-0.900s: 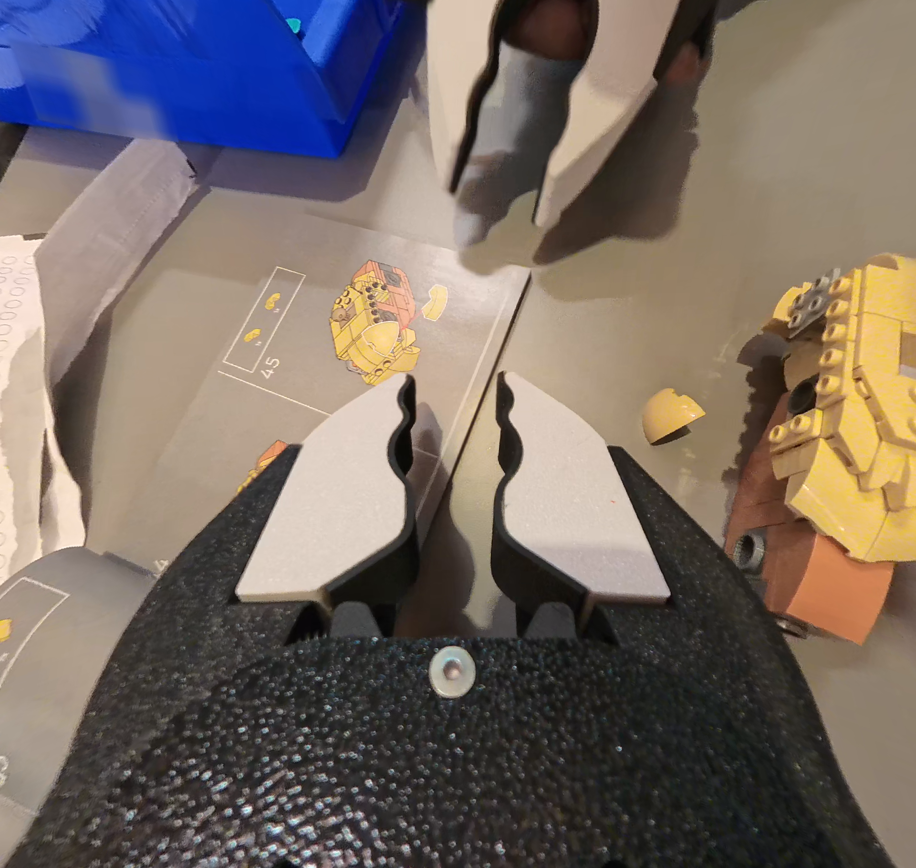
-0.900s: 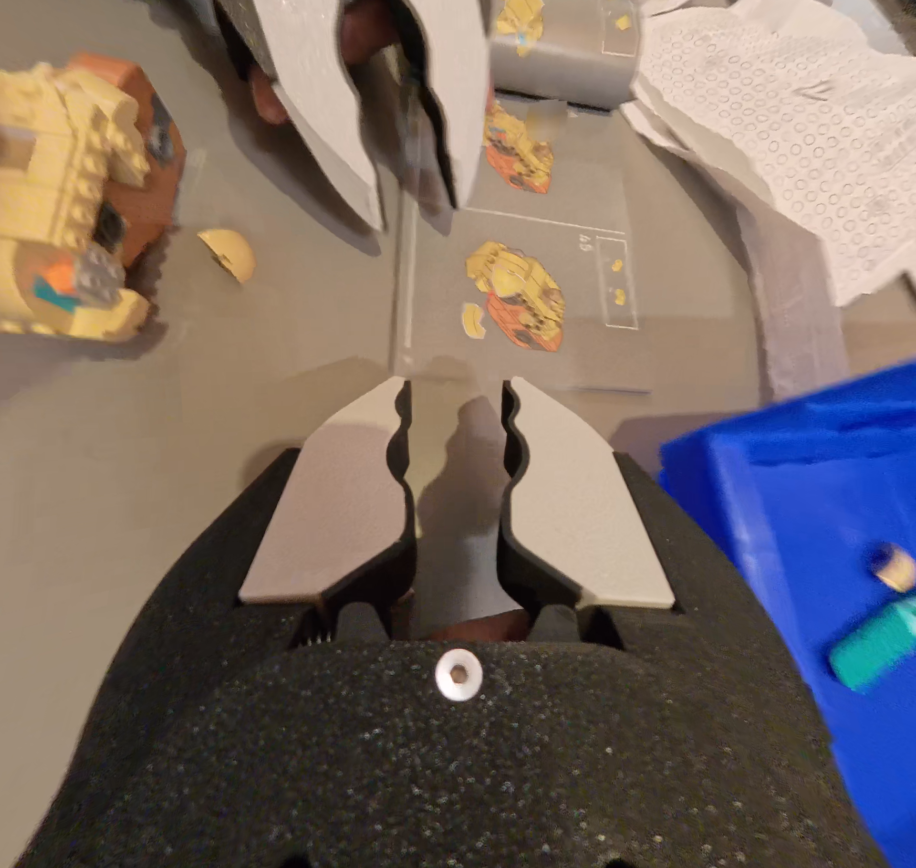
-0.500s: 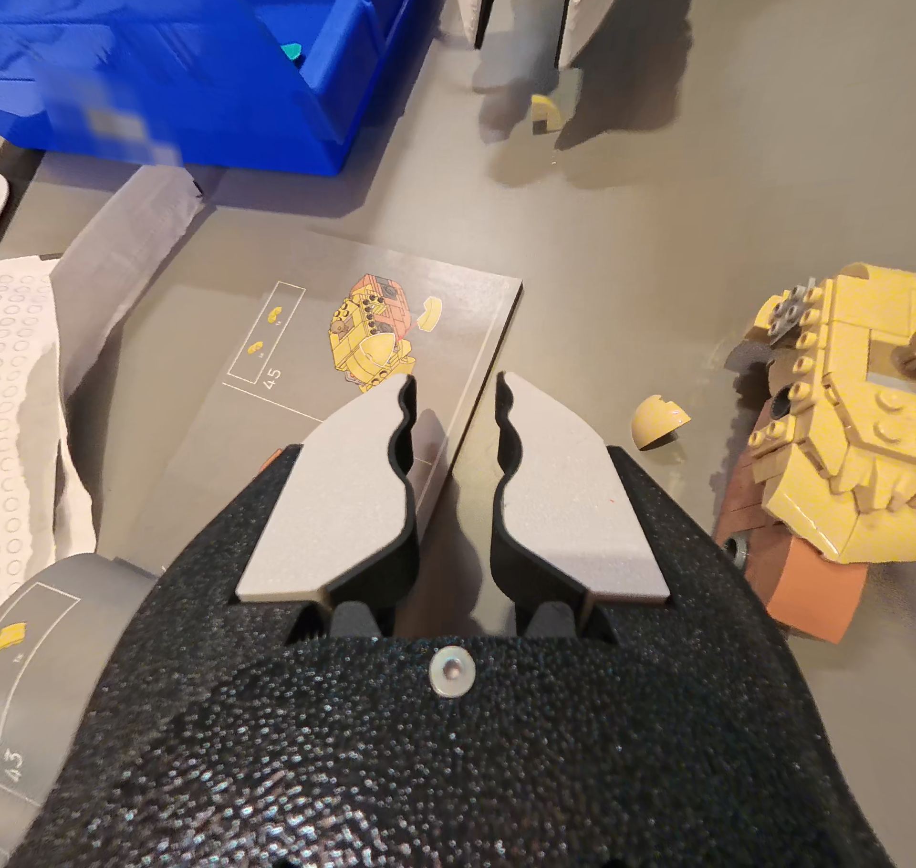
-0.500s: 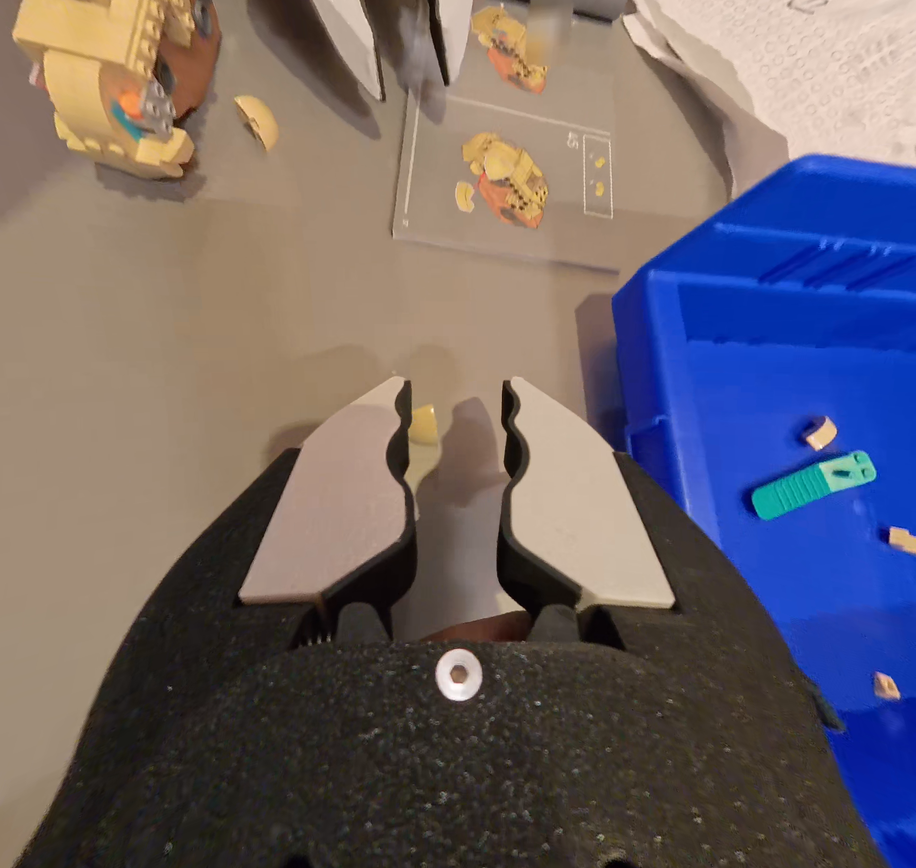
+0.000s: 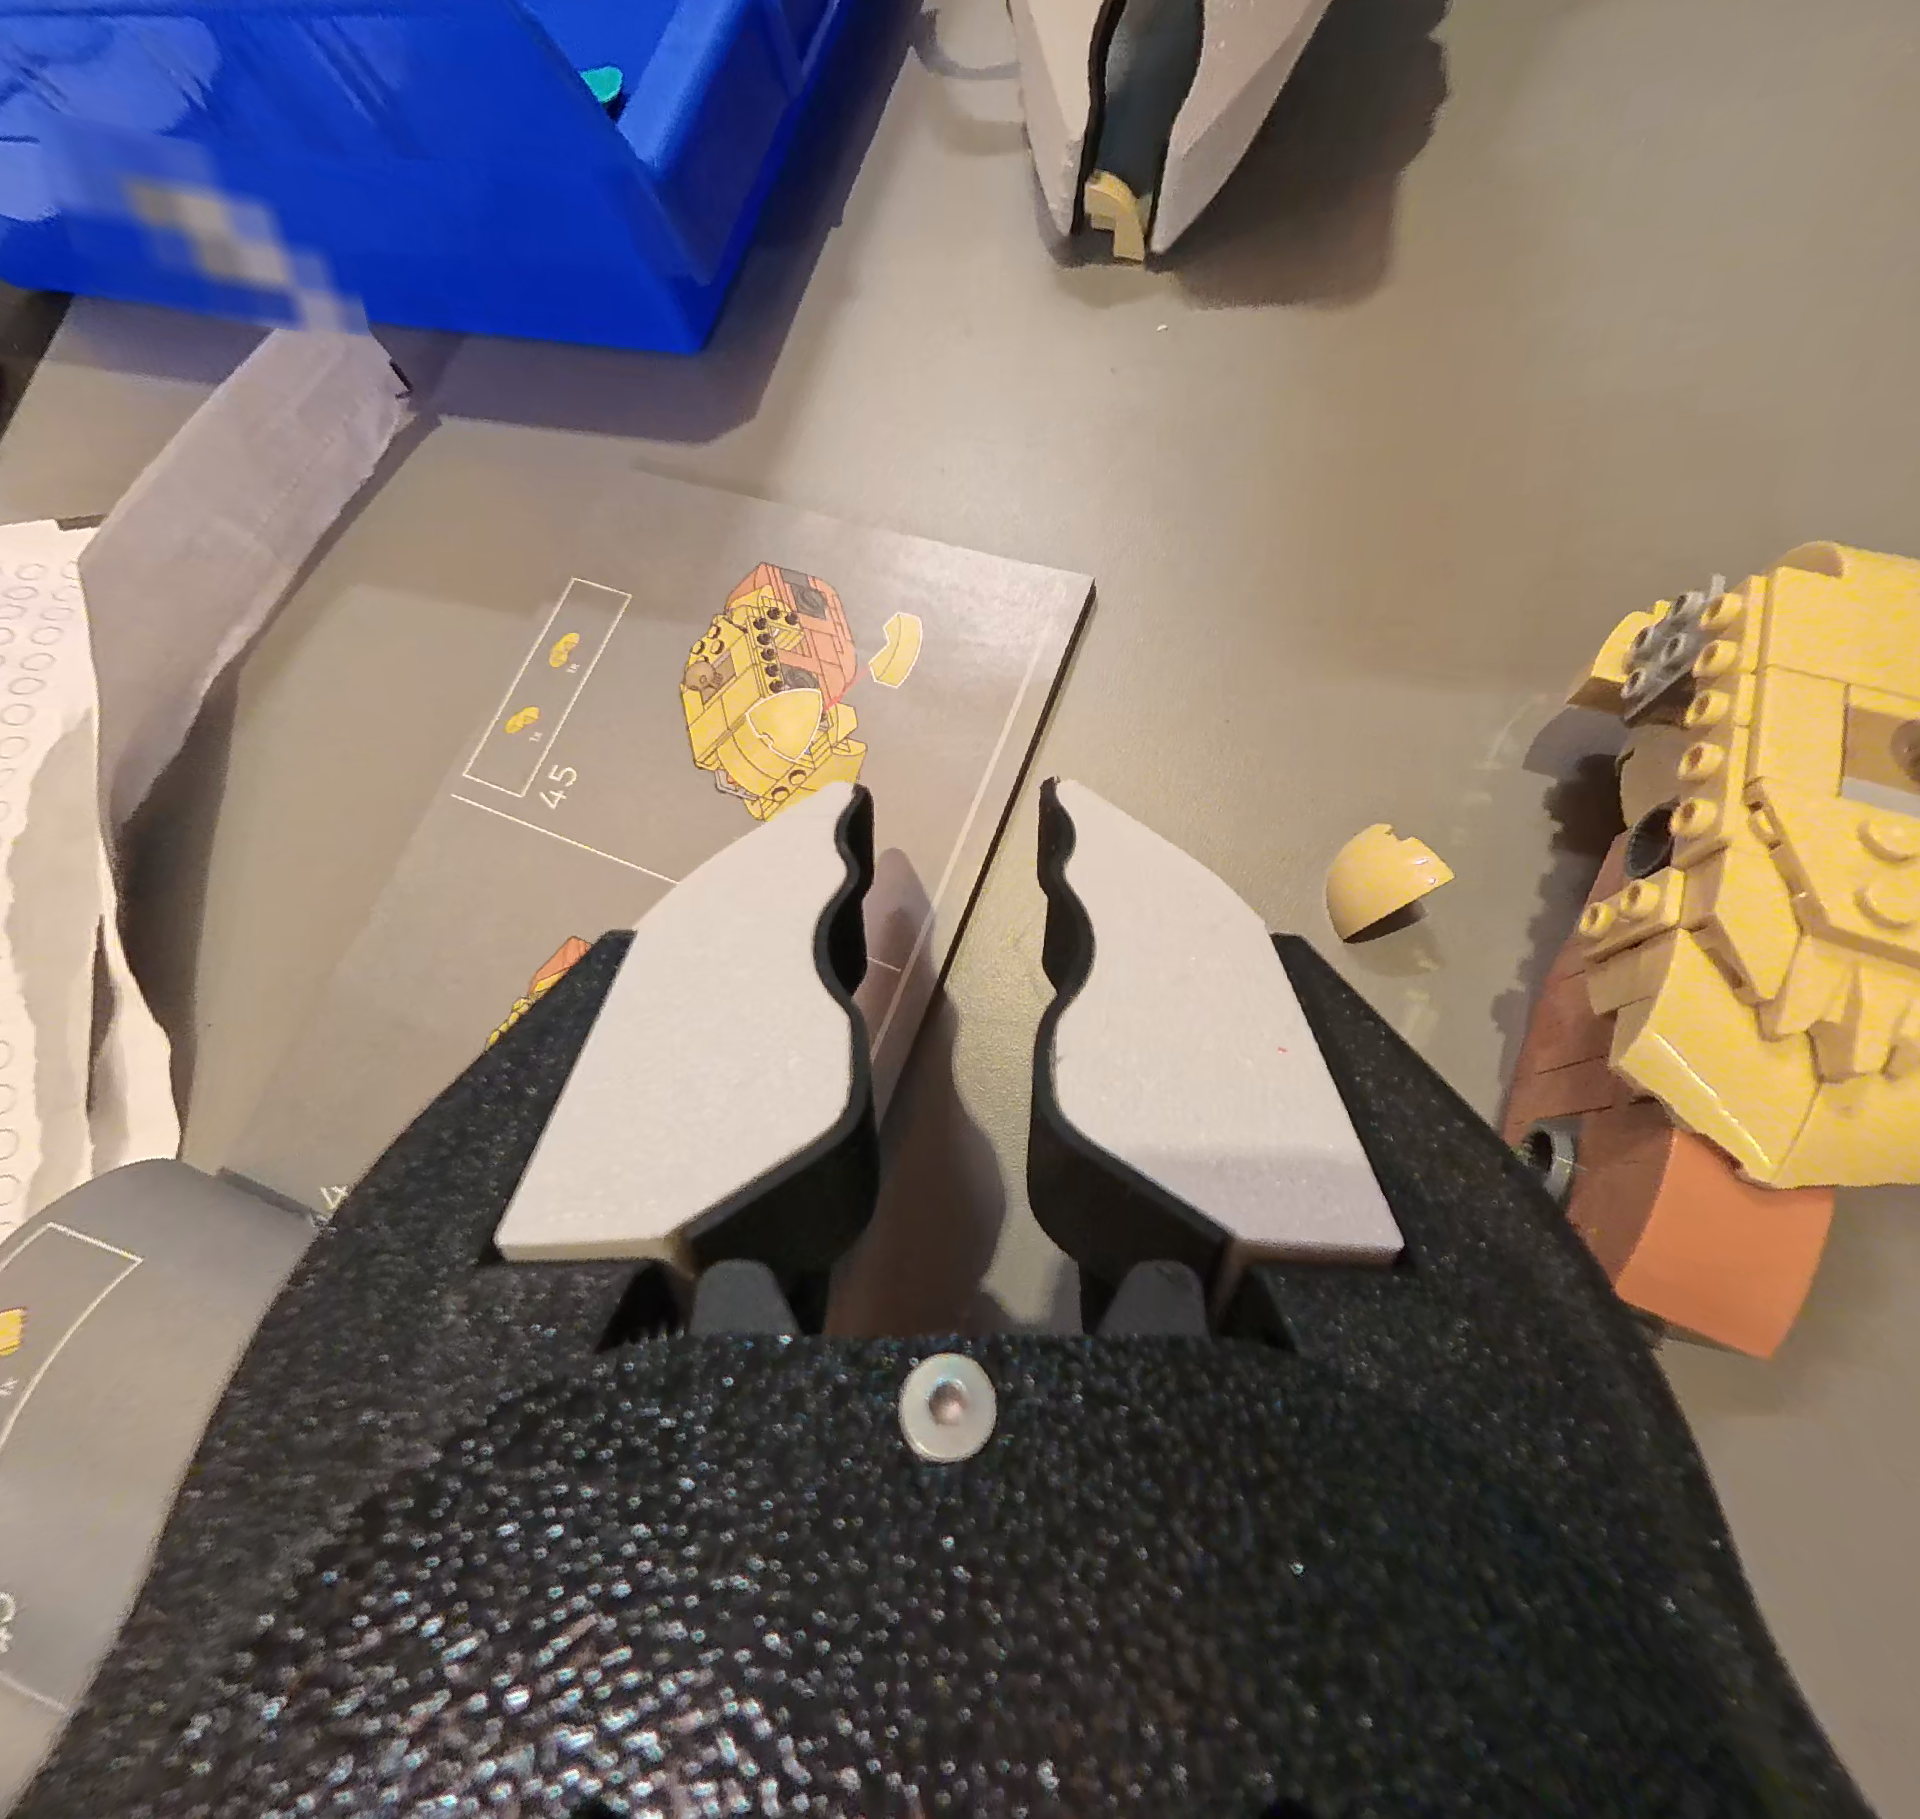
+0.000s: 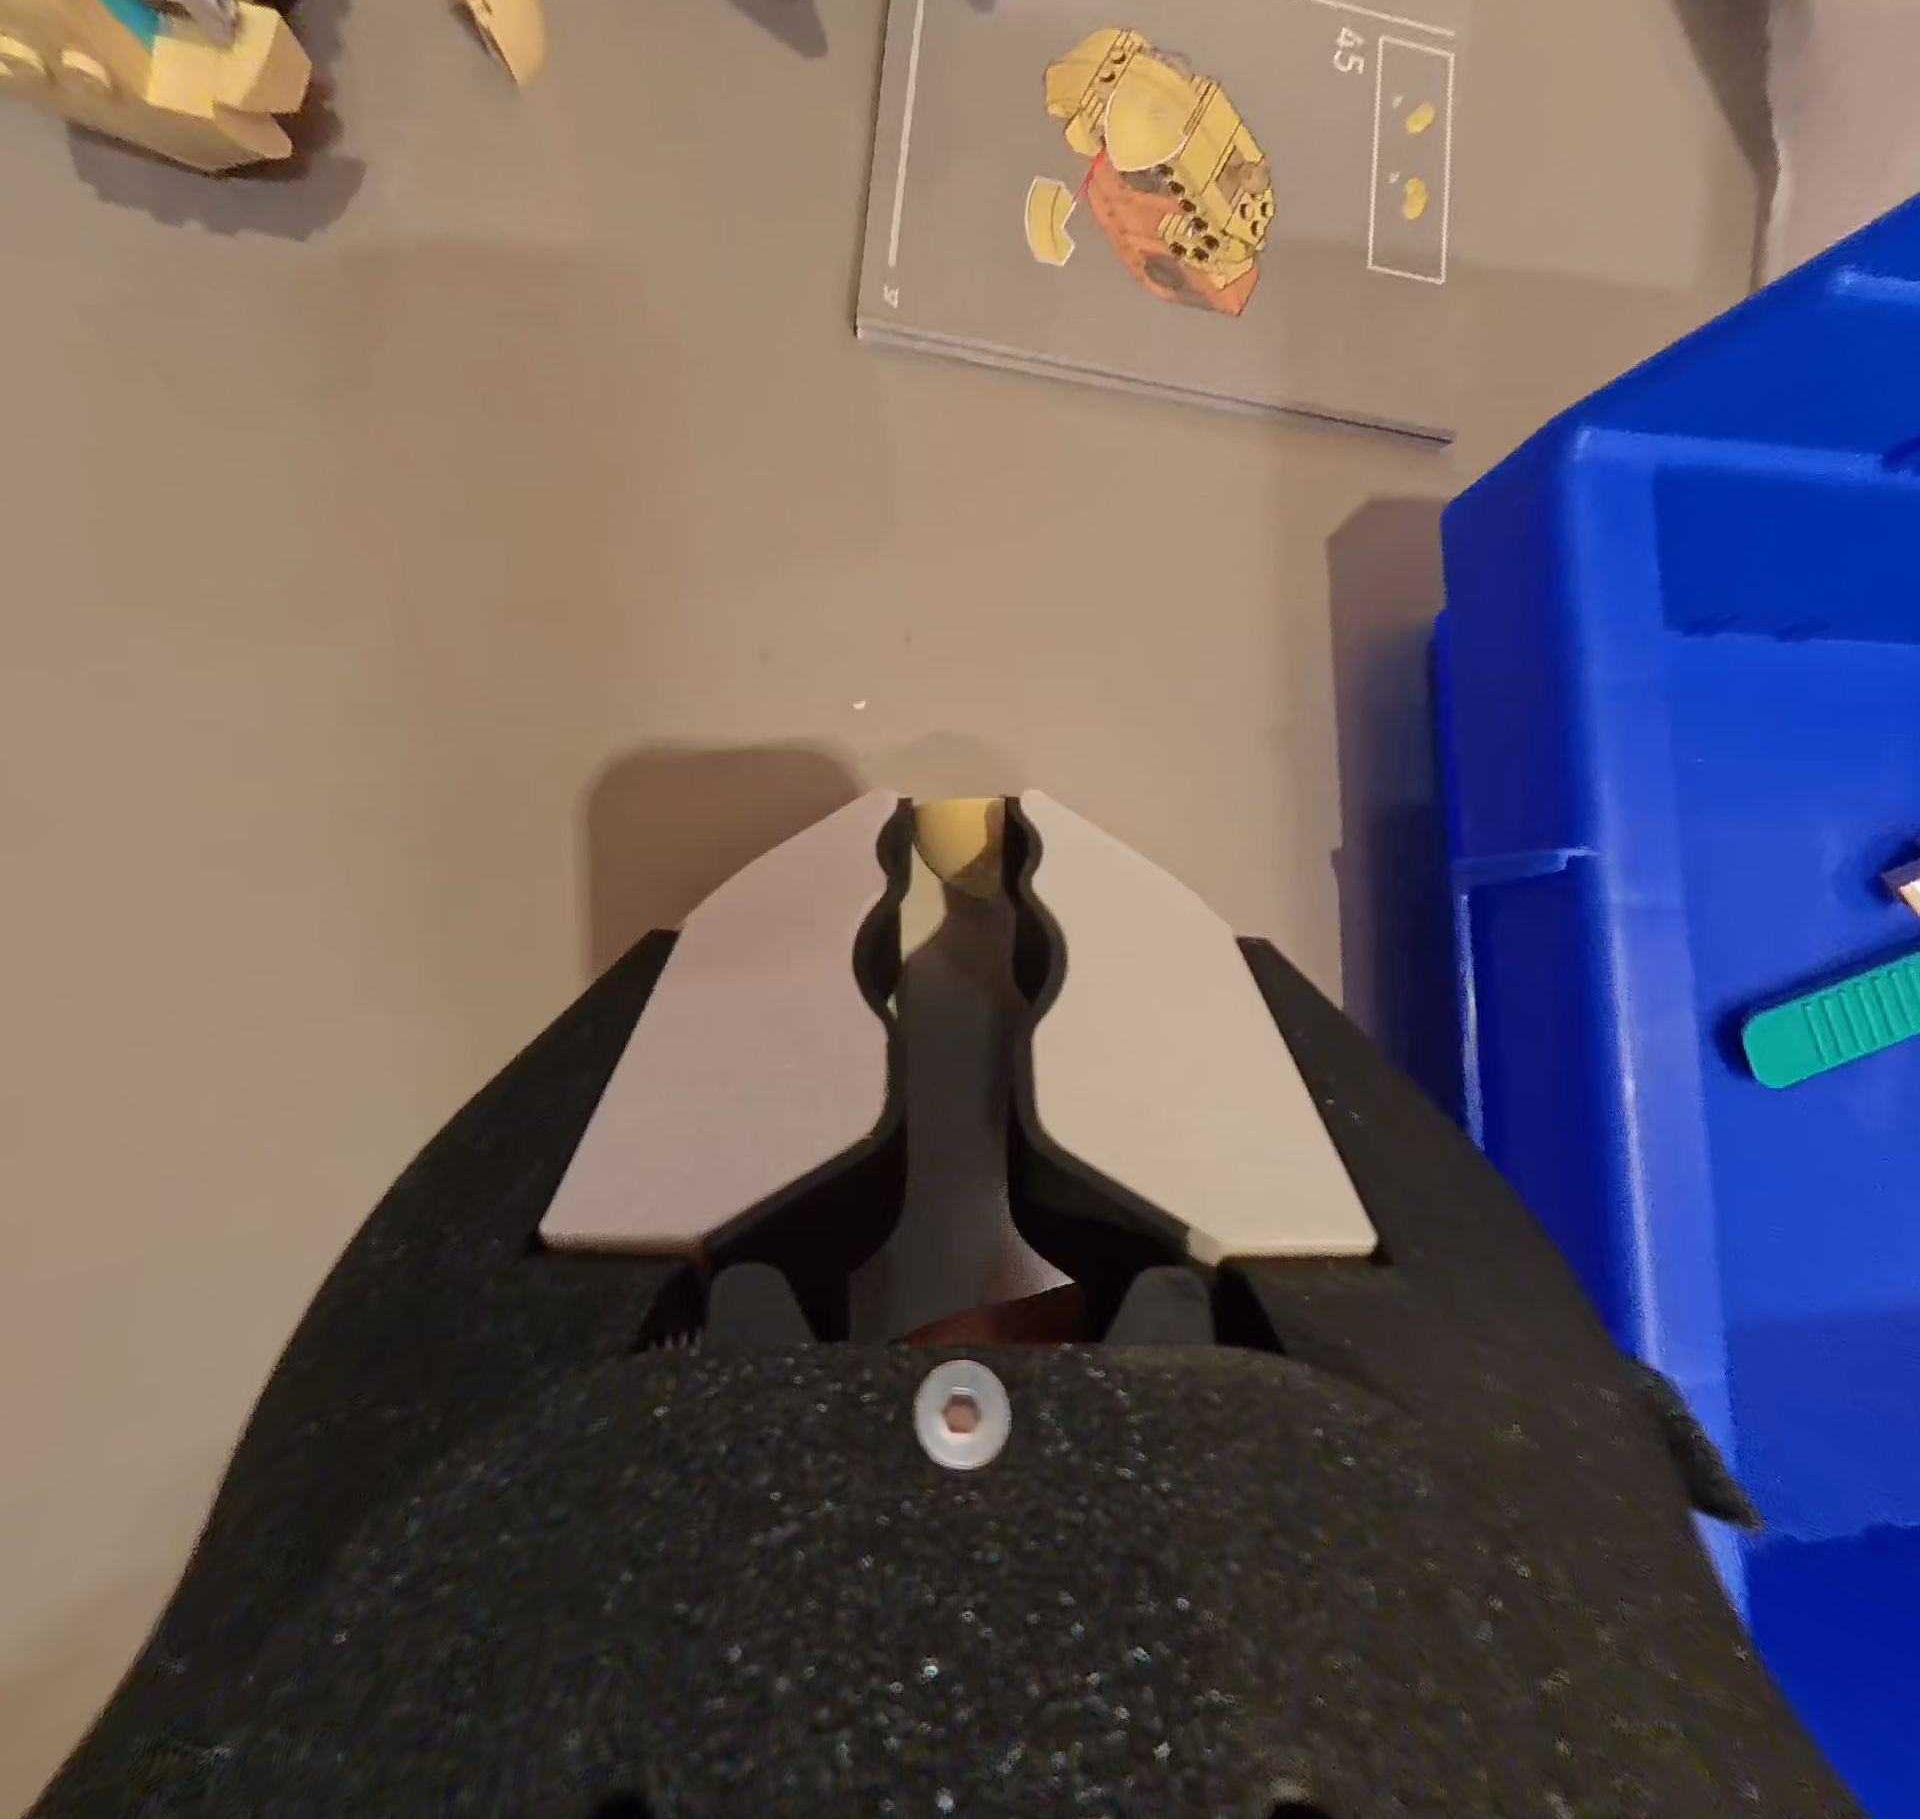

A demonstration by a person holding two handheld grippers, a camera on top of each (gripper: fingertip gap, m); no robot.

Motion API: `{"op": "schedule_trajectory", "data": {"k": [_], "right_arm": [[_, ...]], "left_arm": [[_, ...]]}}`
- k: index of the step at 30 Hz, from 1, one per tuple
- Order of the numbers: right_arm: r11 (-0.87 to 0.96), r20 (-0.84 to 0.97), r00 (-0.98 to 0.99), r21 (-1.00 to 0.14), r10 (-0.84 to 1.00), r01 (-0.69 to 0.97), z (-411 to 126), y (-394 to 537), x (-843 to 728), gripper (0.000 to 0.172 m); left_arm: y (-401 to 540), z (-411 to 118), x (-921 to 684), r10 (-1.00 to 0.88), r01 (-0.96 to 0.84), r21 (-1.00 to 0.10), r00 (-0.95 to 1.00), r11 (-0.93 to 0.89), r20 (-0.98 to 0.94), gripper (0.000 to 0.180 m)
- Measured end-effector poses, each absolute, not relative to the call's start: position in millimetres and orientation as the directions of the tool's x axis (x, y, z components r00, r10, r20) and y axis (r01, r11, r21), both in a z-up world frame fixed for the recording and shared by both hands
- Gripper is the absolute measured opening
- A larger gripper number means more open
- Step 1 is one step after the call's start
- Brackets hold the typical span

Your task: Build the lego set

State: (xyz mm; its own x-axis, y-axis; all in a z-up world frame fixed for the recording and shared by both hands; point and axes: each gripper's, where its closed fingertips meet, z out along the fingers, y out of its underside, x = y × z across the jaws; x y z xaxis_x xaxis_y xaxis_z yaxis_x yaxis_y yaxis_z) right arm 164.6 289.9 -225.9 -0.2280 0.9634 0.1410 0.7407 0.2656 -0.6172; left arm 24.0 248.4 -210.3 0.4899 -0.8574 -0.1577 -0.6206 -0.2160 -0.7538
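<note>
- Since the earlier frame, right gripper (image 6: 958, 813) has closed its pads on a tan curved brick (image 6: 954, 839), low centre.
- Left gripper (image 5: 954, 798) gapes bare over the instruction booklet (image 5: 644, 730).
- Grey tabletop (image 6: 416, 522); blue bin (image 6: 1683, 730) at right.

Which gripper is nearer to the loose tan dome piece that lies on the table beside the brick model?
Left. The left gripper hangs open just beside the dome piece, while the right gripper is farther away near the blue bin, shut on another tan piece.

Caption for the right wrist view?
Right gripper pinches a tan curved brick beside the blue bin.
</note>
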Motion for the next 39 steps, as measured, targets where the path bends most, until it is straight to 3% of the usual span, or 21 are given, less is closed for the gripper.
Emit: {"op": "schedule_trajectory", "data": {"k": [8,12,17,21,25,28,33,39], "right_arm": [[0.249,0.273,-0.063,-0.726,0.960,0.641,-148.4,341.6,158.5,0.015],[0.245,0.354,-0.048,-0.535,0.934,0.809,-143.0,404.4,165.6,0.015],[0.250,0.281,-0.170,-0.280,0.944,0.927,-190.5,432.9,158.7,0.016],[0.252,0.203,-0.212,-0.199,0.956,0.947,-217.0,433.5,157.1,0.016],[0.251,0.233,-0.211,-0.159,0.949,0.955,-201.8,451.6,161.0,0.035],[0.198,0.302,-0.157,-0.113,0.940,0.974,-182.9,490.4,167.2,0.036],[0.100,0.323,-0.132,0.116,0.937,0.988,-193.3,543.3,190.8,0.035],[0.094,0.224,-0.127,0.152,0.966,0.984,-212.2,543.1,184.4,0.035]], "left_arm": [[250.5,-209.3,23.6,-0.853,-0.610,-0.761,0.500,-0.221,-0.152,0.029],[251.0,-207.7,22.9,-0.849,-0.609,-0.763,0.504,-0.218,-0.160,0.029],[250.0,-210.1,25.2,-0.852,-0.612,-0.760,0.499,-0.217,-0.159,0.029],[249.5,-211.2,26.0,-0.854,-0.615,-0.759,0.496,-0.216,-0.159,0.029],[249.2,-209.2,26.0,-0.854,-0.614,-0.761,0.494,-0.210,-0.163,0.029],[249.0,-208.6,26.6,-0.855,-0.612,-0.763,0.493,-0.208,-0.163,0.029],[249.6,-209.6,26.5,-0.853,-0.619,-0.758,0.493,-0.205,-0.171,0.029],[250.6,-209.3,24.4,-0.849,-0.618,-0.758,0.498,-0.207,-0.174,0.028]]}}
